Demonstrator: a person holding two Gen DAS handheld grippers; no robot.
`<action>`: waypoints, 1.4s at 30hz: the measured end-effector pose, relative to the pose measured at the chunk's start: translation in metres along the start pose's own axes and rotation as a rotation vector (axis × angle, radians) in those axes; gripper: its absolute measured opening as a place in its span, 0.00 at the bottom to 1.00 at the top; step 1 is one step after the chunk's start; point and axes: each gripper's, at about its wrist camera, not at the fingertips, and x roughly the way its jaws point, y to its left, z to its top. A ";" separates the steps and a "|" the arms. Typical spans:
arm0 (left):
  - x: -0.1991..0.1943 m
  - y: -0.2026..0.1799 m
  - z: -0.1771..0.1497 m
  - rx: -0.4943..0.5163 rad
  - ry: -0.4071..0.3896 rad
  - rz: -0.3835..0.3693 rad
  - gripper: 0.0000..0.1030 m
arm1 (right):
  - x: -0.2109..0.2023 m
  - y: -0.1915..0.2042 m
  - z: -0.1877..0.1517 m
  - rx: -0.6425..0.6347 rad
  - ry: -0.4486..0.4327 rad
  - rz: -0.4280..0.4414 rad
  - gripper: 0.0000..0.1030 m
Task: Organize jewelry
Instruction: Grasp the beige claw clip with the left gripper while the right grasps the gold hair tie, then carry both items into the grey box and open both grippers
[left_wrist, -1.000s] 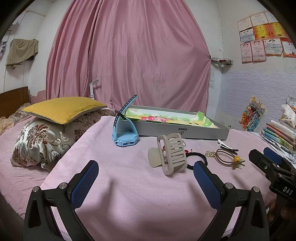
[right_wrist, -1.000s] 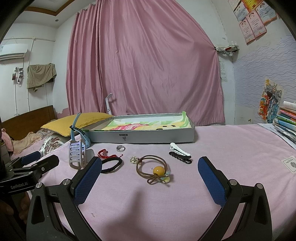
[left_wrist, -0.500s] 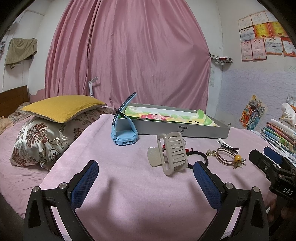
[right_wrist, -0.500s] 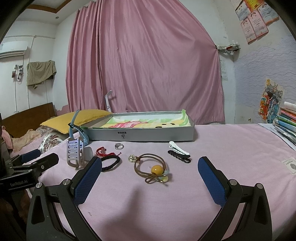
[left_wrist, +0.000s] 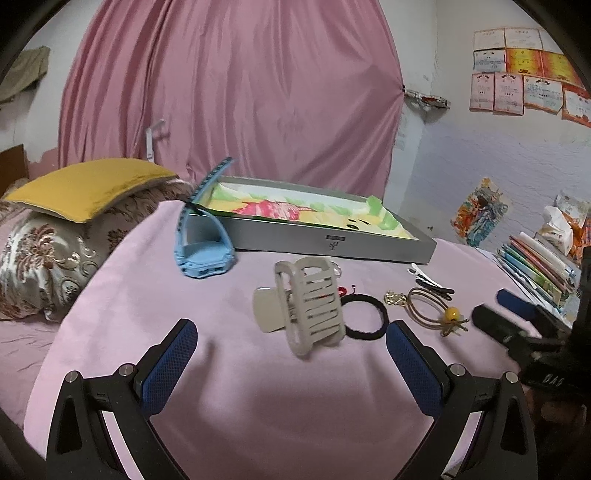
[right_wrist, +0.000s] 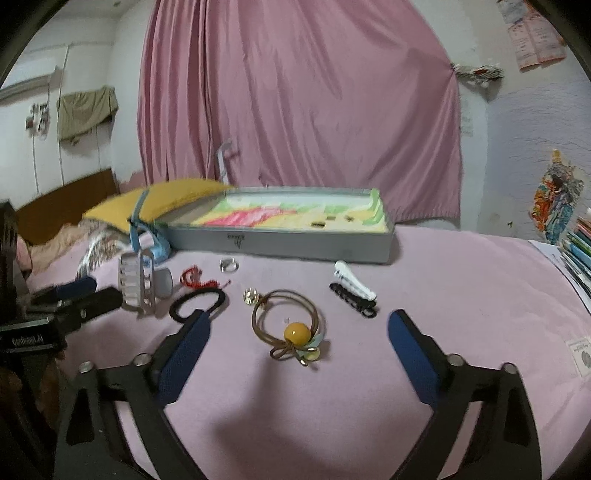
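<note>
Jewelry and hair pieces lie loose on a pink cloth over the bench (right_wrist: 461, 295), in front of one shallow grey tray (right_wrist: 314, 249) with a colourful lining; nothing seems sorted yet.

Both grippers hang wide open and empty. The left gripper (left_wrist: 291, 354) is lined up on the one beige claw clip (left_wrist: 310, 302). The right gripper (right_wrist: 297, 343) frames the one brown hair tie (right_wrist: 286, 319) with its amber bead.

Handling, as a judgement: the claw clip looks stiff, light plastic, standing on its edge, so it should take a firm pinch across its ribbed body, though smooth sides could slip. The brown tie and the one black elastic band (right_wrist: 199, 302) are soft and limp; they would sag, so the bead or a bunched strand is the better hold. The silver ring (right_wrist: 229, 264) and the small gold charm (right_wrist: 252, 295) are tiny, hard and low on the cloth, likely the fiddliest to pinch. One red cord piece (right_wrist: 194, 278) is thin and floppy.

Also counted: one white clip (right_wrist: 352, 280), one black scalloped clip (right_wrist: 352, 301) just beside it, one blue watch (left_wrist: 203, 254) propped against the tray.
</note>
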 end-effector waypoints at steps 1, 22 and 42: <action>0.003 -0.001 0.002 -0.004 0.013 -0.003 0.98 | 0.006 0.000 0.001 -0.002 0.038 0.009 0.81; 0.049 -0.003 0.030 -0.027 0.219 -0.011 0.49 | 0.060 0.013 0.018 -0.077 0.310 0.040 0.47; 0.056 0.002 0.035 -0.039 0.225 0.004 0.30 | 0.048 0.009 0.009 -0.047 0.244 0.034 0.23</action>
